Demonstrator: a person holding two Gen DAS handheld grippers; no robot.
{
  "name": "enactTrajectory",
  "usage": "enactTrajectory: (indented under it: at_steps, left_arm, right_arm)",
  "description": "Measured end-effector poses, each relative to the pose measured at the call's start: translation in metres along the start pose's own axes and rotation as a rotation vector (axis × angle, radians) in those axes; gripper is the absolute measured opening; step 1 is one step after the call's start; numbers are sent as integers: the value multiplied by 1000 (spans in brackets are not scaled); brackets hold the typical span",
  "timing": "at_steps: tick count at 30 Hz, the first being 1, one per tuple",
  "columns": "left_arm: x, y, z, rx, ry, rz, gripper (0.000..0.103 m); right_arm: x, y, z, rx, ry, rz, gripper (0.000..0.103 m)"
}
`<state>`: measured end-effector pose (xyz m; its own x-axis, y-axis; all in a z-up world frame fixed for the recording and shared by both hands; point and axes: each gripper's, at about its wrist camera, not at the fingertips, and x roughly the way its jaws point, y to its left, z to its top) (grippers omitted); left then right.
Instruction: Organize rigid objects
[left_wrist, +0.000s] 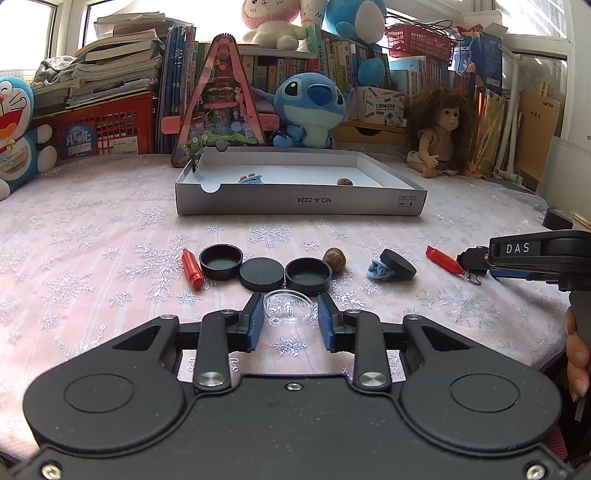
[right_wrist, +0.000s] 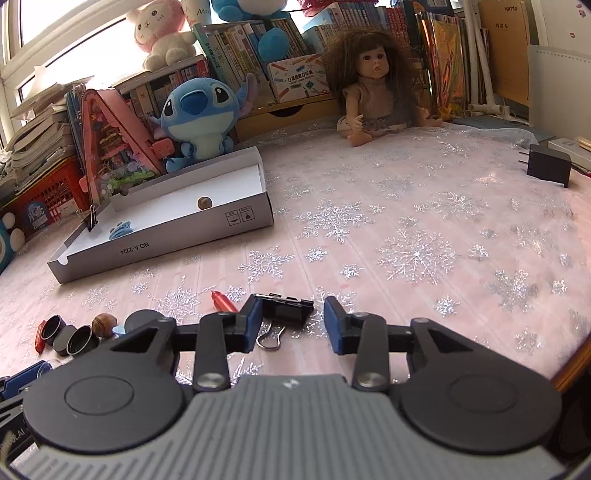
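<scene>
My left gripper (left_wrist: 290, 312) is open, its blue pads on either side of a clear plastic lid (left_wrist: 290, 307) on the snowflake cloth. Beyond it lie black caps (left_wrist: 221, 261), a red tube (left_wrist: 192, 269), a walnut (left_wrist: 334, 259) and a blue clip (left_wrist: 380, 269) under a black cap. My right gripper (right_wrist: 291, 312) is open around a black binder clip (right_wrist: 286, 308) that lies on the cloth; it also shows in the left wrist view (left_wrist: 471, 260). A grey-white box (left_wrist: 301, 199) holds a walnut (left_wrist: 344, 181), a blue clip (left_wrist: 250, 179) and a binder clip (left_wrist: 195, 160).
Another red tube (left_wrist: 445, 260) lies by the right gripper. Plush toys (left_wrist: 310, 107), a doll (left_wrist: 441, 133), books and red crates line the back. A black charger (right_wrist: 546, 166) sits at the far right near the table edge.
</scene>
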<state>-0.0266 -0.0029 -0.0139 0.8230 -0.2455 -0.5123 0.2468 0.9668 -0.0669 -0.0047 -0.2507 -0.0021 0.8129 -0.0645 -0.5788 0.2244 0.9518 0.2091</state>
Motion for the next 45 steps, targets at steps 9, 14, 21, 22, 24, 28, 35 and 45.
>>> enactTrajectory:
  at_steps: [9,14,21,22,24,28,35,45]
  left_arm:
    - [2,-4,-1,24,-10,8,28]
    - [1,-4,-1,26,-10,5,27]
    - [2,-3,-1,22,-11,8,27]
    - [1,-3,-1,22,-11,7,27]
    - [1,-3,-1,22,-10,7,27]
    - [1,-3,-1,19,-11,10,27]
    - [2,-2,-1,16,-11,10,27]
    - [2,-3,-1,21,-10,9,27]
  right_arm:
    - [2,3,1,-48,-2,34,39]
    - [6,10,4,-135,6,94,14]
    - [8,9,6,-251,15,179,14]
    - [7,9,6,-271,18,188,14]
    - [6,8,6,-311,26,210,14]
    - [3,2,3,-366,43,198,27]
    - [0,-13,10,-318,56,96,25]
    - [20,21,18,-313,26,151,61]
